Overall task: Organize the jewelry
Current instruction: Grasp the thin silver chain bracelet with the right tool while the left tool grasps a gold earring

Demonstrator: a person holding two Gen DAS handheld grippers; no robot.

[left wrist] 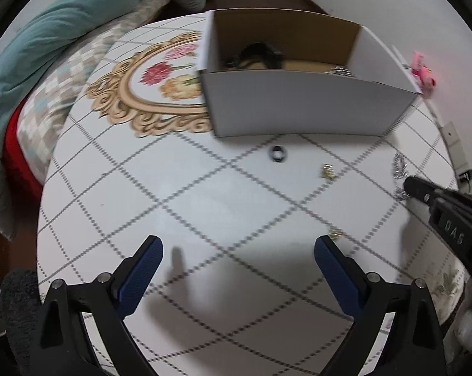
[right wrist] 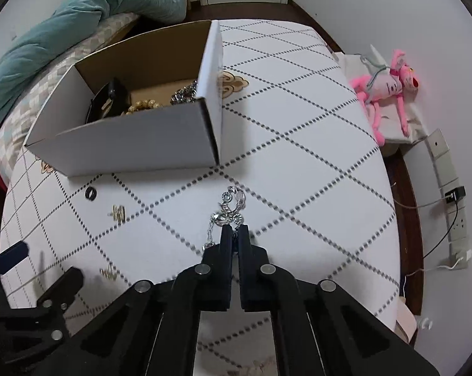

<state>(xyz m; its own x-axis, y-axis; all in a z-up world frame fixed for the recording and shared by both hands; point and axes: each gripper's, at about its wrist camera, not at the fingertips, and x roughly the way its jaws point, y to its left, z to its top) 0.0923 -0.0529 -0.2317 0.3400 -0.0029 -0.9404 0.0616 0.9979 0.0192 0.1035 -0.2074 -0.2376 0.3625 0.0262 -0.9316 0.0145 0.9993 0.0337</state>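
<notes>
Home bedroom, teal duvet (right wrist: 88,9) on bed, pink plush toy (right wrist: 385,86), patterned tablecloth (left wrist: 204,206)

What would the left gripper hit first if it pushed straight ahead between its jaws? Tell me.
Likely the black ring, lying on the table roughly in line with the open left gripper. Beyond it stands the white wall of the cardboard box. If the gripper travels above the tabletop, the box wall comes first; height is unclear.

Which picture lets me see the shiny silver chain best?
The right wrist view. There the silver chain sits mid-frame, pinched at the tips of the right gripper, its links sharp against the table. In the left wrist view the chain is just a small blurry glint near the right edge.
</notes>
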